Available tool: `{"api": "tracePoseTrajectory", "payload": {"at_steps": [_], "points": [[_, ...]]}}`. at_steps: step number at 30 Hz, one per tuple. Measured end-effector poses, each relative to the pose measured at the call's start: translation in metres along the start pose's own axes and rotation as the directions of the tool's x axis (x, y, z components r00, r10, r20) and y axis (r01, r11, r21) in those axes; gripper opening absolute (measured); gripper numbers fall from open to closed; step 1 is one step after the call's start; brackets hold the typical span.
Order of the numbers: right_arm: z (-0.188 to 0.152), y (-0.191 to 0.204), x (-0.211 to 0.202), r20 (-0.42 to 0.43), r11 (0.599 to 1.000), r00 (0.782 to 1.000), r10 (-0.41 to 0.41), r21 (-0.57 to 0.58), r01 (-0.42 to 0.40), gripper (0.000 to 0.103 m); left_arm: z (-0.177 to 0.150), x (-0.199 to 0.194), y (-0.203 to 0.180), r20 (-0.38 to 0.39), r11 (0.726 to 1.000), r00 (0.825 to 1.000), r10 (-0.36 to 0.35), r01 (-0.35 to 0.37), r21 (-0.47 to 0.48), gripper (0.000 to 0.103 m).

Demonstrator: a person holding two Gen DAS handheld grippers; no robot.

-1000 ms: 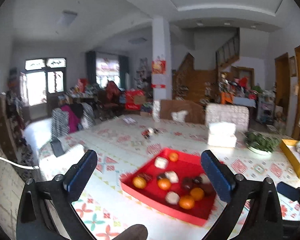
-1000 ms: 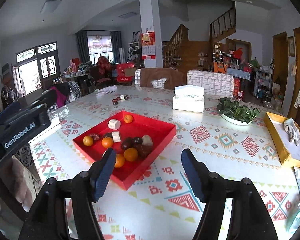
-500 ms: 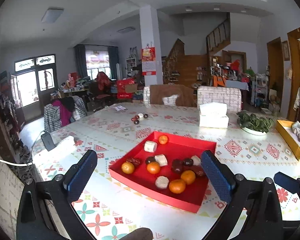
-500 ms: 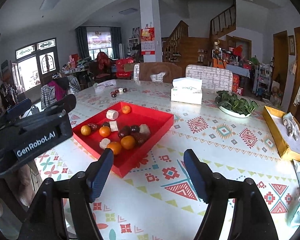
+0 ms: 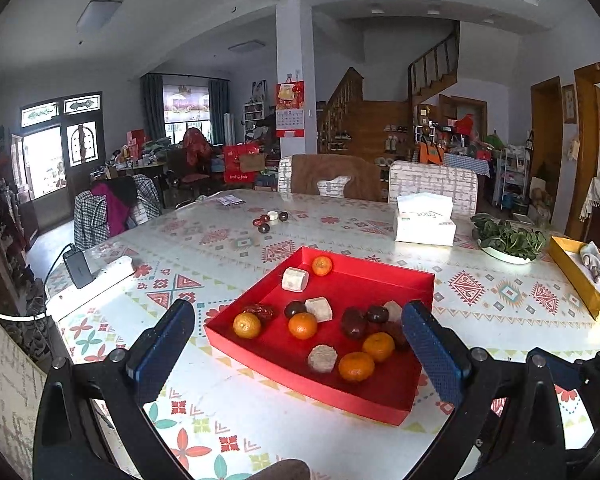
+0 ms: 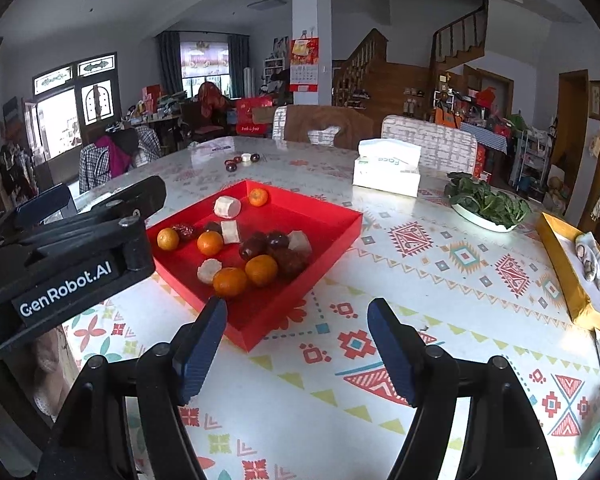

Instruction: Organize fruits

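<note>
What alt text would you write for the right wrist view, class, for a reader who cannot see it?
The open right gripper hovers over a patterned table, empty, near a red tray of oranges, dark fruits and pale blocks. The left gripper's body enters from the left.

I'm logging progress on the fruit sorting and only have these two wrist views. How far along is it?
Nothing looks sorted yet. In the red tray, oranges, dark dates and pale cakes lie mixed together. A few dates and a pale piece sit loose on the table farther back. Nothing is in hand: the left gripper and right gripper are both open and empty above the table. All the grouping is left.
</note>
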State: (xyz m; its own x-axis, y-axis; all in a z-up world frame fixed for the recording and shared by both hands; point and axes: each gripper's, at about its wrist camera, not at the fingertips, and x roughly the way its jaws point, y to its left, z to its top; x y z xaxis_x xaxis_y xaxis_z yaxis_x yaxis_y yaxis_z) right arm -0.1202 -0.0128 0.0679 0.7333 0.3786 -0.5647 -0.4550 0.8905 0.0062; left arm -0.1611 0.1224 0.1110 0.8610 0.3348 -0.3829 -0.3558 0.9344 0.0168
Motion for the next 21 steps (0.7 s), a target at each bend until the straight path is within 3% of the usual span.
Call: {"api": "tracePoseTrajectory", "payload": {"at_steps": [21], "points": [[-0.004,0.007,0.020,-0.050,1.000,0.999,-0.001,-0.008,0.000,0.077,-0.011,0.019,0.008,-0.047,1.000,0.999,0.003,-0.004,-0.020,0.103]]}}
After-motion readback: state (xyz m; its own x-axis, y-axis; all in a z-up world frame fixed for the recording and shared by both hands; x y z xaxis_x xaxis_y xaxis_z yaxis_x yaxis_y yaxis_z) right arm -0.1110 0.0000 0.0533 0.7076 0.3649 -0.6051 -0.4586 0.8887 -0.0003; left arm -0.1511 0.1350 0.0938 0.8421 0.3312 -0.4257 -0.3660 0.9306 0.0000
